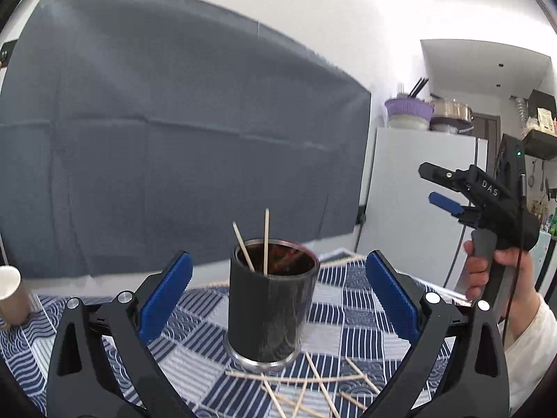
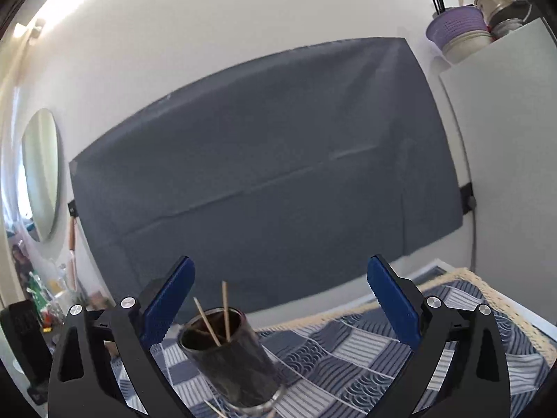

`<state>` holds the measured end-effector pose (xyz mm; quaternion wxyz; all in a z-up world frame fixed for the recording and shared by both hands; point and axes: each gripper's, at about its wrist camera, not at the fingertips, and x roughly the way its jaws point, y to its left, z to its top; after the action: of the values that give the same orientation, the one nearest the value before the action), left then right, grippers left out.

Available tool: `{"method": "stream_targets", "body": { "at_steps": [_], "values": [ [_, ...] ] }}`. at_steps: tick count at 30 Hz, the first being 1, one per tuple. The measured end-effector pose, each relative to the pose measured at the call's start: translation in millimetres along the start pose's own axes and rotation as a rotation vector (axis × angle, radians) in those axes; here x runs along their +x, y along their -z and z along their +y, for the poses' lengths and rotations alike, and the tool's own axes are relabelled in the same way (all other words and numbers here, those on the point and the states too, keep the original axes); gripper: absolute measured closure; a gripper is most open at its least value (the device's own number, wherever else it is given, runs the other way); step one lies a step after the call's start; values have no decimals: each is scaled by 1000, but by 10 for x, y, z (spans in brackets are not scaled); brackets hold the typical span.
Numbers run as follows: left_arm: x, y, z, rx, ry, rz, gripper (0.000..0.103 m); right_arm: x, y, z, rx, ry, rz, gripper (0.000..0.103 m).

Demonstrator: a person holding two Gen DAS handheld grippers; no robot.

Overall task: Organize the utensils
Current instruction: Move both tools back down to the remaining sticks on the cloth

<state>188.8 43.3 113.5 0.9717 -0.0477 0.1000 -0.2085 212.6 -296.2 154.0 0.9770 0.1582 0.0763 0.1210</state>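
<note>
A dark cylindrical holder (image 1: 269, 308) with a metal rim stands upright on the blue patterned tablecloth (image 1: 351, 324), with two wooden sticks (image 1: 266, 240) poking out of it. My left gripper (image 1: 278, 296) is open, and the holder sits between its blue pads without touching them. Several loose wooden sticks (image 1: 313, 386) lie crossed on the cloth in front of the holder. My right gripper (image 1: 437, 188) hovers high at the right, held by a hand (image 1: 487, 271). Through the right wrist camera, that gripper (image 2: 280, 299) is open and empty, above and right of the holder (image 2: 229, 358).
A paper cup (image 1: 10, 296) stands at the cloth's left edge. A grey cloth (image 1: 174, 132) hangs on the wall behind. A white fridge (image 1: 417, 202) with a purple basket (image 1: 409, 109) and pots on top stands at the right. The table's far edge (image 2: 470, 278) runs close by.
</note>
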Motion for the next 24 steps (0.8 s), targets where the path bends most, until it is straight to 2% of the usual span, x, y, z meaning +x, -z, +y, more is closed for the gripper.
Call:
{"method": "stream_targets", "body": {
  "at_steps": [6, 9, 12, 16, 19, 24],
  "values": [
    [-98, 40, -84, 46, -5, 35, 6, -188, 72, -152, -49, 67, 107, 8],
    [-180, 80, -114, 73, 4, 56, 6, -305, 185, -201, -129, 138, 234, 8],
    [-228, 164, -120, 100, 10, 88, 6, -405, 364, -250, -193, 163, 350, 8],
    [-186, 361, -100, 147, 26, 184, 6, -590, 703, -371, -251, 259, 456, 8],
    [-82, 564, -13, 129, 131, 306, 6, -700, 980, -479, -276, 308, 540, 8],
    [53, 850, 56, 123, 192, 426, 6, -834, 1380, -678, -307, 392, 698, 8]
  ]
}}
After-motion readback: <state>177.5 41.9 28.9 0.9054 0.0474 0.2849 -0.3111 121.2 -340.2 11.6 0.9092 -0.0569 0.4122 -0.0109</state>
